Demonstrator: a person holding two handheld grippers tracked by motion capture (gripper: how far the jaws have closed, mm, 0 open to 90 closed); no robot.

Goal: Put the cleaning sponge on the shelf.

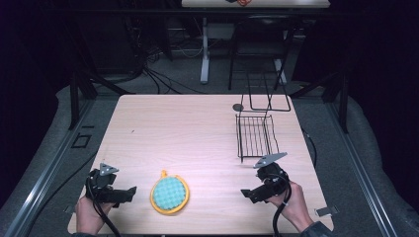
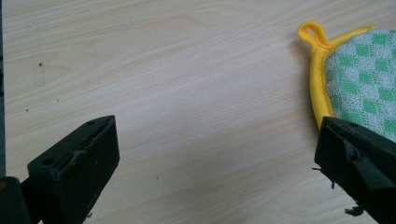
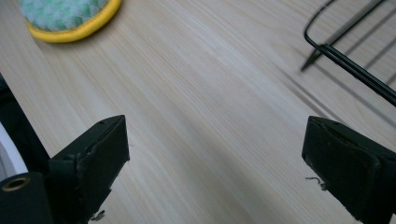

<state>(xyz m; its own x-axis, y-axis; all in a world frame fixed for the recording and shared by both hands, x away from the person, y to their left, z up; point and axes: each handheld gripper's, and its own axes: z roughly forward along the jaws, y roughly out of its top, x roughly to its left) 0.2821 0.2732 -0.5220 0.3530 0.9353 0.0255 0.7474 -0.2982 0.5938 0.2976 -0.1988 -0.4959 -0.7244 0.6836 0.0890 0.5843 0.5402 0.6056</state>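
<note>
Table (image 1: pixel 197 123): light wood, mostly bare, everything below is placed relative to the pot holder

Wire rack (image 1: pixel 255 136): black, well to the right of the pot holder and further from the person, one end tipped up. A small dark disc (image 1: pixel 238 106) sits just beyond the rack's far left corner. Neither is in the way of a pickup, but the rack is near the right gripper's sweep, so keep that arm low and short

Pot holder (image 1: pixel 169 194): round, green-checked pad with yellow binding and a hanging loop (image 2: pixel 314 33) on its far edge. Lies flat near the person's edge of the table, between the two grippers and closer to the left one

Left gripper (image 1: pixel 124 192): just left of the pot holder, jaws spread wide, nothing in them. In the left gripper view one jaw already overlaps the yellow rim, the other sits over bare wood

Right gripper (image 1: pixel 251 193): well right of the pot holder, also released and empty, pointing back toward it

Judgement: step in hand looks like the approach to grab the pot holder. It's thin and flat, so a top-down pinch will likely skid. Better to come in low from the left, slide one jaw under the yellow rim or catch the loop, then close. Main risk is pushing it along the table instead of gripping it
</note>
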